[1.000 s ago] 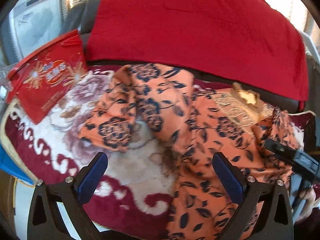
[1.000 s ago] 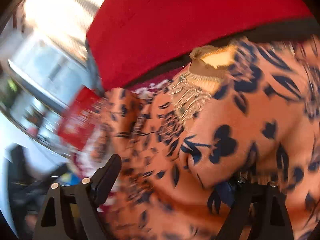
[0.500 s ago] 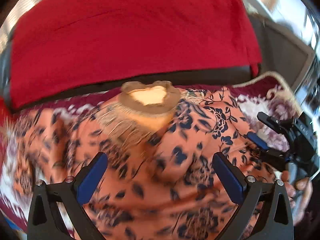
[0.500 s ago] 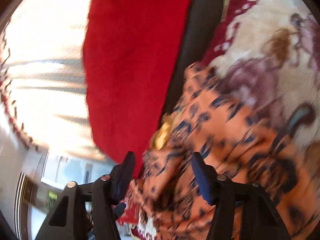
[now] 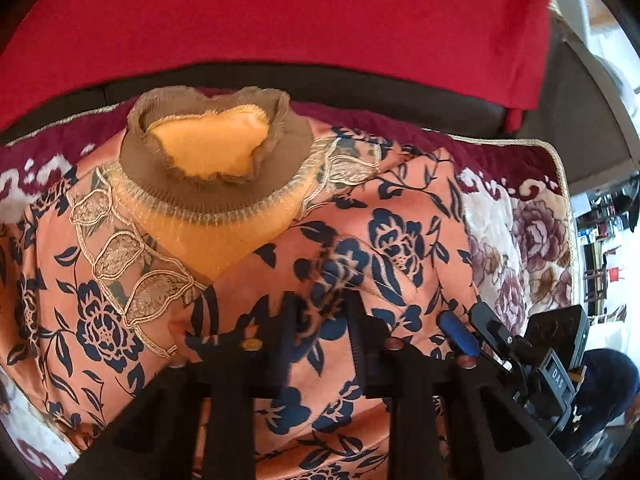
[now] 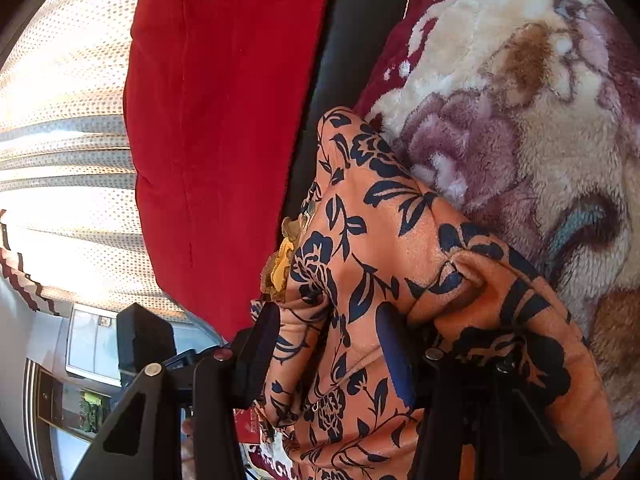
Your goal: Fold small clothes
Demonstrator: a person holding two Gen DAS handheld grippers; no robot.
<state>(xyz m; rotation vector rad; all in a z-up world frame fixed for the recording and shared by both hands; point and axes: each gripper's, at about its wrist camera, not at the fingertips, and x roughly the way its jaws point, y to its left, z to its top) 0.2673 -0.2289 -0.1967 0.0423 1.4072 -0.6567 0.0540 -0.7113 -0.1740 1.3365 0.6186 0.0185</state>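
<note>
I have the orange floral garment spread on the plush flowered blanket that covers the sofa seat, its brown ruffled collar turned toward the dark backrest and the red throw draped over it.

My left tool points steeply down onto the cloth just below the collar's lace trim — its jaws are closing, drawn near together, with a ridge of the floral fabric bunched between them; the motion blurs the fingers, so I cannot tell whether the pads already press on it.

My right tool comes in from the garment's right edge, rolled on its side. Its jaws stand about half apart and a thick fold of the same fabric fills the gap — the cloth bulges against both pads, so I read it as gripped. From the left camera that tool sits just beside the left one, at the garment's edge near the blanket's purple flowers.
</note>
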